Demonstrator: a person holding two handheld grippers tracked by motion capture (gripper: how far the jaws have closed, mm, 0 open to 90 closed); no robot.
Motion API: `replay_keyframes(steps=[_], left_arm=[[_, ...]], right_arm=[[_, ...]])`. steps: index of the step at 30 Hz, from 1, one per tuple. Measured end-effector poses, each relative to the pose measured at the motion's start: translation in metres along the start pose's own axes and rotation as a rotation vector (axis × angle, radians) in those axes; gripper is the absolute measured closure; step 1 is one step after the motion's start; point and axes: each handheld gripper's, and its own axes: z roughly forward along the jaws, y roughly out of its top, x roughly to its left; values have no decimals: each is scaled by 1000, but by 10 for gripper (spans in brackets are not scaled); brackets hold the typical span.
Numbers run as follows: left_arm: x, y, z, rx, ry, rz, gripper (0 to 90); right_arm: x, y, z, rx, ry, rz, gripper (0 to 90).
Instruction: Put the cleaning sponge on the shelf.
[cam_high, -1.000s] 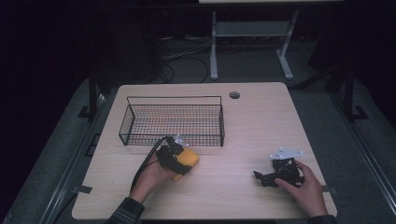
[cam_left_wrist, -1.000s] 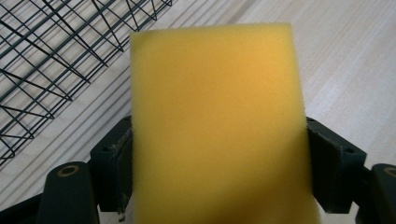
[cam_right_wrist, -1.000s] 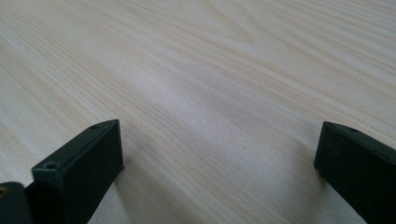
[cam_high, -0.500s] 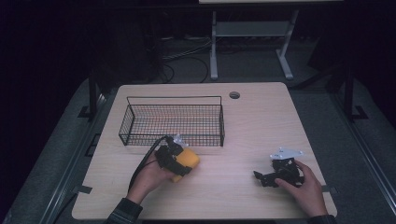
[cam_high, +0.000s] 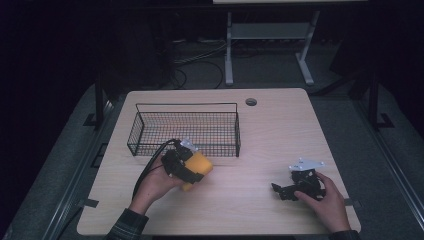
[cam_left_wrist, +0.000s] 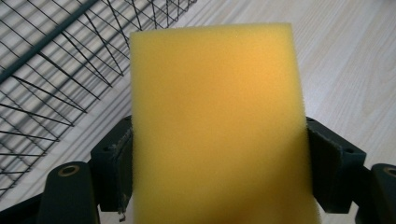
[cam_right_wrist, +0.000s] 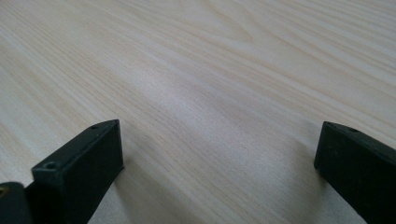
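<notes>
Your left claw (cam_high: 192, 167) is clamped on the yellow sponge (cam_high: 196, 167), one jaw pressing into each side of the foam. In the left gripper view the sponge (cam_left_wrist: 217, 126) stands up between the pads and sticks well out past them. It sits just in front of the wire basket (cam_high: 186, 129), near the front wall, above the table (cam_high: 280, 130).

The step in hand looks like getting the sponge into that basket. To do it well, lift first: the basket's front rim is taller than where the sponge rides now, so raise it clear of the wire before you move forward. Keep the squeeze as it is; foam gives, and any slackening could let it slide out. Carry it over the middle of the basket rather than the edge, lower it until it is near the mesh floor, then part the jaws and draw straight up so the pads don't drag it.

Your right claw (cam_high: 290, 189) rests on the table well to the right, its jaws wide apart with nothing between them. Leave it parked there, out of the left arm's way.
</notes>
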Motion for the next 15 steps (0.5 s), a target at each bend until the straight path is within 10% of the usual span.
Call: replay_keyframes(steps=[15], left_arm=[[7,14,-24,-11,11,18,226]], right_arm=[[0,0,0,-1,2,1,4]])
